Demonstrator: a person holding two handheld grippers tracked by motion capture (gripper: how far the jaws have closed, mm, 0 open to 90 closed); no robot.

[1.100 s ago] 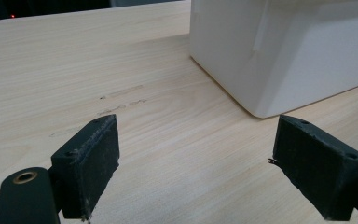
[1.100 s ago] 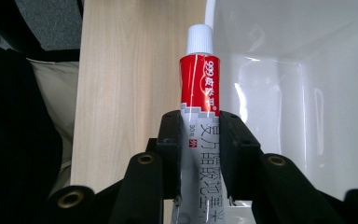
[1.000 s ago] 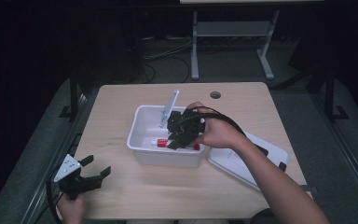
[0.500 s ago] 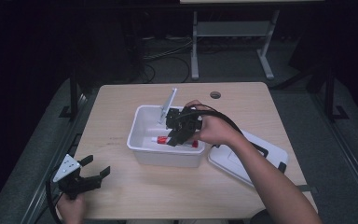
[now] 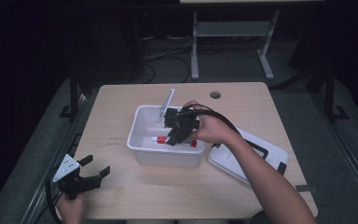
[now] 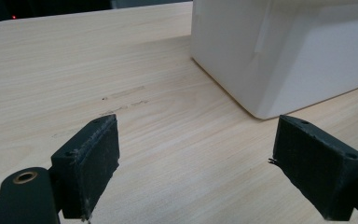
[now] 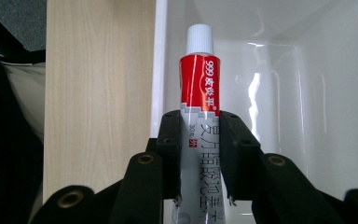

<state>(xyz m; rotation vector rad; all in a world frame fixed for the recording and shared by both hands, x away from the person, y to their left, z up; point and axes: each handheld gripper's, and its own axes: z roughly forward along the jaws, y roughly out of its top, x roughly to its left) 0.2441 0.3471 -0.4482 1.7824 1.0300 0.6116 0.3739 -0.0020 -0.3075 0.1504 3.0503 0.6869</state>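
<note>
Table [image 5: 121,196]: pale wood-grain top, matt, smooth, w/ a few faint scuffs. Bin [image 5: 142,122]: white plastic, glossy inside w/ bright reflections, duller outside. Tube [image 7: 199,88]: shiny red and silver skin w/ print, white ribbed plastic cap. Lid [image 5: 261,151]: white plastic, smooth. Right gripper [image 7: 199,154]: black matt plastic, brass-look screw inserts. Left gripper [image 6: 209,163]: same black plastic, pads [image 6: 98,158] rough, slightly frayed at edges.

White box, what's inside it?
Inside the white box is a red and white tube, held by the right gripper between its fingers. A white stick leans at the back edge. The hand covers part of the floor.
</note>
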